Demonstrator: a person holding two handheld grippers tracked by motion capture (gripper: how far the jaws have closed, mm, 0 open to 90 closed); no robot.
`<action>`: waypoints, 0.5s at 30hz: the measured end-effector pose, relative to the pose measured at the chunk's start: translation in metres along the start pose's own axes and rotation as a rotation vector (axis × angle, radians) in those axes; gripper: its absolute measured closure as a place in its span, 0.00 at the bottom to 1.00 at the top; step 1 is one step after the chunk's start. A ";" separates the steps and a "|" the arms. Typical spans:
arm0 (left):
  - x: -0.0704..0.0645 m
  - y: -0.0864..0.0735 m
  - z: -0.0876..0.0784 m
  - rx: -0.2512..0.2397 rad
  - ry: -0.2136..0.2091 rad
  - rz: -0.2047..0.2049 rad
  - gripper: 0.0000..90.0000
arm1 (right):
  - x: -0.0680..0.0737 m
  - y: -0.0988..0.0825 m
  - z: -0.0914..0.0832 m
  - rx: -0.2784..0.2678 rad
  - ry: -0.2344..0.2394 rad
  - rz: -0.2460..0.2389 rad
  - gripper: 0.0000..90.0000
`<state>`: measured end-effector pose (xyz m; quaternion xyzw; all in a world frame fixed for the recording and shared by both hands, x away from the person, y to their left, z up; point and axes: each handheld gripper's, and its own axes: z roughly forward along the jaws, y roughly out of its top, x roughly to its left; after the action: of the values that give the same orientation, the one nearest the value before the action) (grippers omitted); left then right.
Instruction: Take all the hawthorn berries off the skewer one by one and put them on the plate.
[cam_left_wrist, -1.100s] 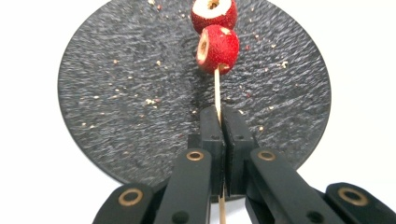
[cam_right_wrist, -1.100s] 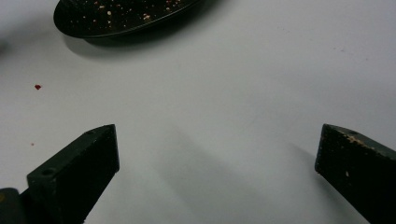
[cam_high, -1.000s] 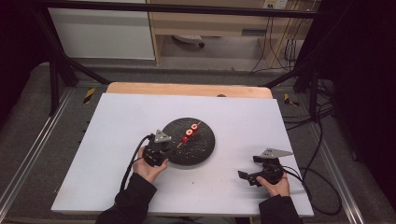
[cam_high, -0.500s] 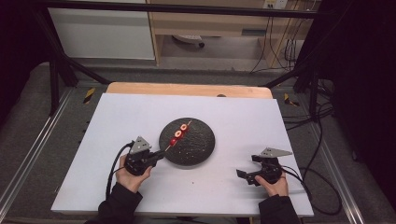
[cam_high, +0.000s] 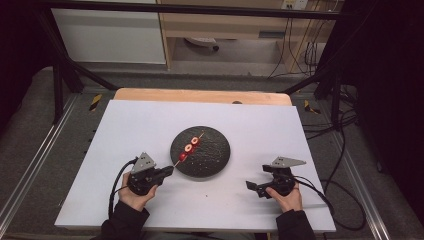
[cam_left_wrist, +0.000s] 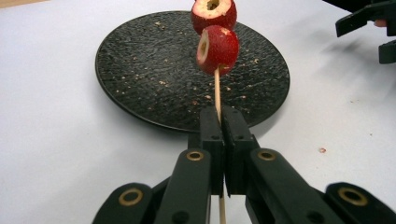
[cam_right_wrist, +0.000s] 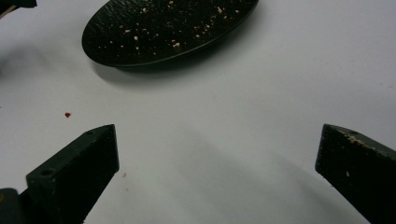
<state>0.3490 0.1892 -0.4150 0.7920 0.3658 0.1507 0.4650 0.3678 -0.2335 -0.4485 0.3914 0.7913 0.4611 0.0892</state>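
Observation:
A thin wooden skewer (cam_left_wrist: 217, 91) carries red fruit pieces (cam_left_wrist: 217, 49), seen from above as three red pieces (cam_high: 189, 148) over the black plate (cam_high: 212, 157). My left gripper (cam_high: 168, 170) is shut on the skewer's near end, just off the plate's left rim, and holds it slanted up over the plate (cam_left_wrist: 154, 88). In the left gripper view the two jaws press together on the stick below the fruit. My right gripper (cam_high: 251, 186) rests on the white table at the front right, jaws wide apart with nothing between them (cam_right_wrist: 217, 172). The plate (cam_right_wrist: 159, 32) lies ahead of it.
The white board (cam_high: 125, 130) covers the table, with a wooden edge (cam_high: 200, 95) at the back. Crumbs speckle the plate and a small red spot (cam_right_wrist: 67, 115) lies on the board. Cables trail from both grippers; metal frame rails run along both sides.
My left gripper has drawn back left and toward the person, off the plate, with the skewer and its fruit coming along. The right gripper has stayed put.

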 end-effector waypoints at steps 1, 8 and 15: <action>-0.001 0.000 0.000 -0.001 -0.002 0.002 0.98 | 0.002 0.002 0.001 -0.004 0.001 -0.001 0.01; -0.005 -0.002 0.000 0.003 -0.018 0.013 0.98 | 0.015 0.011 0.010 -0.013 0.016 -0.004 0.01; -0.008 -0.003 0.002 0.002 -0.028 0.034 0.98 | 0.025 0.018 0.020 -0.004 0.006 -0.010 0.01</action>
<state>0.3436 0.1834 -0.4174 0.8004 0.3461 0.1472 0.4667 0.3708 -0.1983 -0.4399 0.3860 0.7926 0.4634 0.0900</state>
